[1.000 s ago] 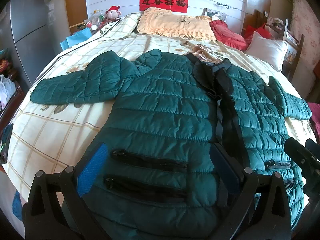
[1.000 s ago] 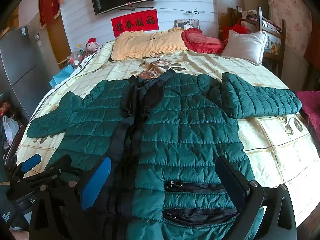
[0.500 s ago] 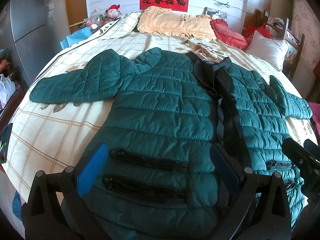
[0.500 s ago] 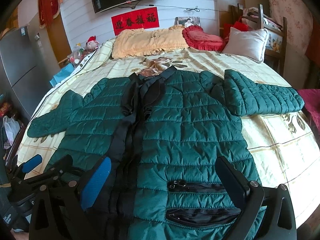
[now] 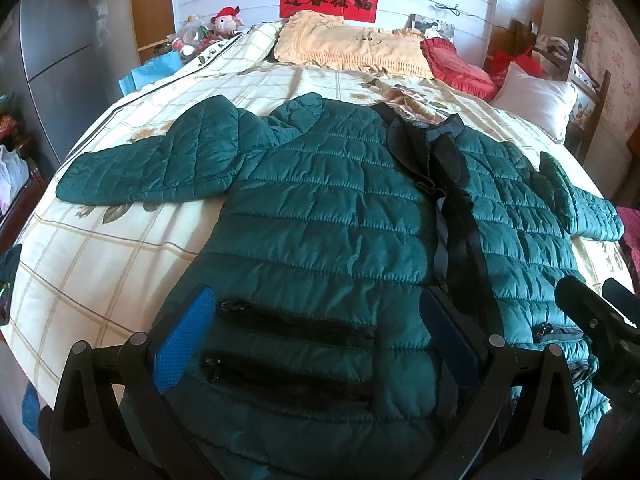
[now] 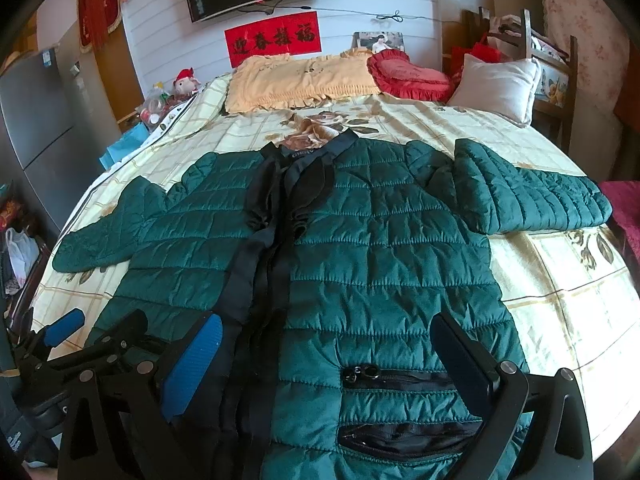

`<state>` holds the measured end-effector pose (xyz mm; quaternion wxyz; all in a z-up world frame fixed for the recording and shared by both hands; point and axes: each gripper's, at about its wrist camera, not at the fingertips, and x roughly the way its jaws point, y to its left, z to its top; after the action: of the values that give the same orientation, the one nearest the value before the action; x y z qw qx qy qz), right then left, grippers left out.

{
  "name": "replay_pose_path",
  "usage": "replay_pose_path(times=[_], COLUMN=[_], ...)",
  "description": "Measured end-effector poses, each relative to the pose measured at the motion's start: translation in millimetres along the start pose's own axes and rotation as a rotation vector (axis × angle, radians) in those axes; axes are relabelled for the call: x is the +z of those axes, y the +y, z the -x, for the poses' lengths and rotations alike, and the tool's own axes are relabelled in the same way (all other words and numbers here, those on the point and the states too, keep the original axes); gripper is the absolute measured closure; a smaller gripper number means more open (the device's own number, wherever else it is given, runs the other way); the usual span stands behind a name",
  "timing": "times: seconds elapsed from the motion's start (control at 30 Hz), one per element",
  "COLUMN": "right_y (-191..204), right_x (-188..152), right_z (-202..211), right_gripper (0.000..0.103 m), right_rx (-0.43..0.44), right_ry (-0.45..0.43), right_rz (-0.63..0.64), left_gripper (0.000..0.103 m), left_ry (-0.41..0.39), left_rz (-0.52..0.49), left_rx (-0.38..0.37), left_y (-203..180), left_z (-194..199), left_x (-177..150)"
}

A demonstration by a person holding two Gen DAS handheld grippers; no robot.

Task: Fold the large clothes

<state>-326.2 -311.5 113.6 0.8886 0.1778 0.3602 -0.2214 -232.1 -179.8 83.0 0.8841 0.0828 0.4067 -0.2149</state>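
Note:
A large dark green quilted jacket (image 5: 328,216) lies flat, front up, on the bed, sleeves spread to both sides and a black zip placket down the middle. It also shows in the right wrist view (image 6: 384,264). My left gripper (image 5: 316,340) is open and empty, hovering over the jacket's left pocket zips near the hem. My right gripper (image 6: 332,364) is open and empty over the right pocket zips near the hem. Each gripper shows at the edge of the other's view.
The bed (image 5: 100,256) has a cream checked cover. A yellow pillow (image 5: 352,46), a red cushion (image 5: 456,66) and a white pillow (image 5: 536,98) lie at the head. A grey fridge (image 5: 52,40) stands left; a wooden chair (image 6: 548,76) stands right.
Both grippers have drawn slightly nearer and lower toward the jacket's hem. Both stay open. The jacket has not moved.

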Motion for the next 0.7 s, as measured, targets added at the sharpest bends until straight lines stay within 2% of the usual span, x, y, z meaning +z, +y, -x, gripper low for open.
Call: replay_pose_path(times=[0.33, 0.7], right_y=[0, 3], right_x=[2, 6], right_z=[-6, -11], right_gripper=[0.000, 0.000], right_rx=[-0.028, -0.023], right_ry=[0.038, 0.026], right_rz=[0.020, 0.019], left_gripper=[0.001, 0.001], left_ry=[0.013, 0.012], left_rz=[-0.004, -0.004], left_rx=[0.004, 0.008], left_y=[-1, 3], left_z=[-7, -8], left_x=[3, 5])
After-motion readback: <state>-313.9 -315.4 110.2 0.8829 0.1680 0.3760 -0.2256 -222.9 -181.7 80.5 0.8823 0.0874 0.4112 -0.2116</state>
